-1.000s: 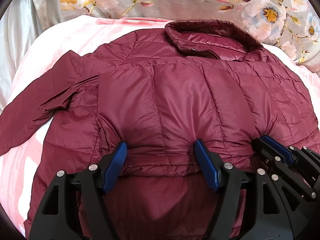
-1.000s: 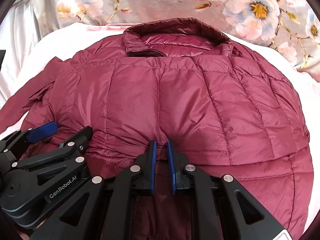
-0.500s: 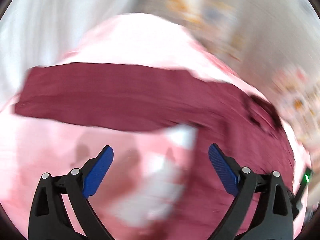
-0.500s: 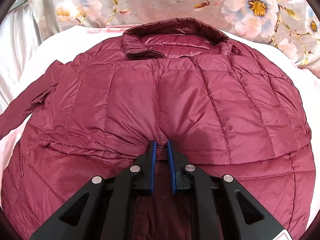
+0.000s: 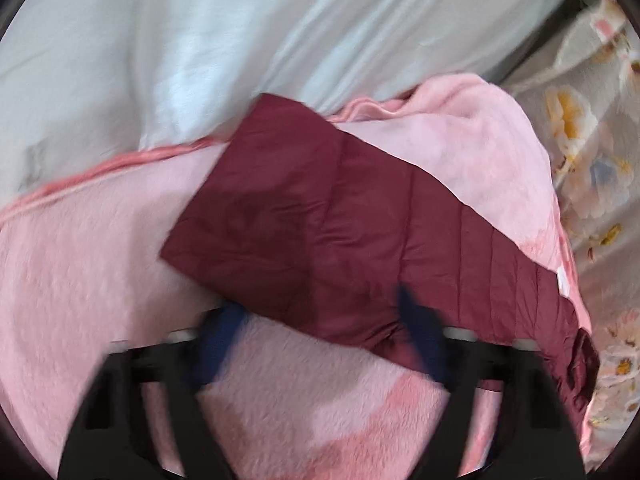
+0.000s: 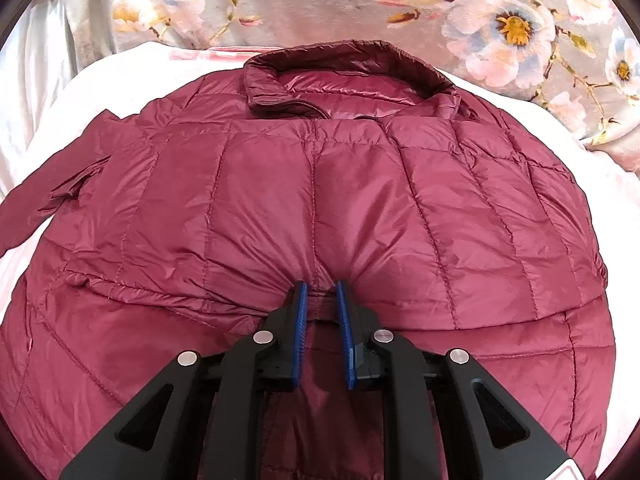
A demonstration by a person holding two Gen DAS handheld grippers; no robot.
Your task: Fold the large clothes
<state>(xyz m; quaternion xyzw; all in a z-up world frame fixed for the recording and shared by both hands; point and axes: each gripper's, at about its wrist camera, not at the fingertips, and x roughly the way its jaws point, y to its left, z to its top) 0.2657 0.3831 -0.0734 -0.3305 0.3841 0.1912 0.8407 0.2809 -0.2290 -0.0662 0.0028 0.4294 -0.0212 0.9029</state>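
Two grippers were in play, and we had them doing very different jobs. Our right gripper (image 6: 322,298) was pinched nearly together on the hem fold of the maroon puffer jacket (image 6: 320,200), which lay spread over the pink blanket (image 5: 100,260) on the bed, collar (image 6: 344,64) at the far side against the floral fabric (image 6: 500,20). Our left gripper (image 5: 320,332) hovered with its fingers spread wide over the sleeve (image 5: 320,220), which stretched out to the left toward the white sheet (image 5: 240,40).

Where could it have gone wrong? That slick quilted shell looked slippery to us, so the right pinch might have let the hem slide out if we had pulled hard, and the puffy fill could have sprung the fold back open. On the left, the spread fingers sat at the sleeve's near edge; closing too low might have caught blanket pile along with the sleeve, or missed the cloth entirely.

Plenty was hard to make out. The left view was smeared, its blue fingertips (image 5: 420,328) were blurred, and we could not tell whether they touched the sleeve. The jacket's right sleeve was hidden, and how many layers the right gripper held was covered by its own fingers.
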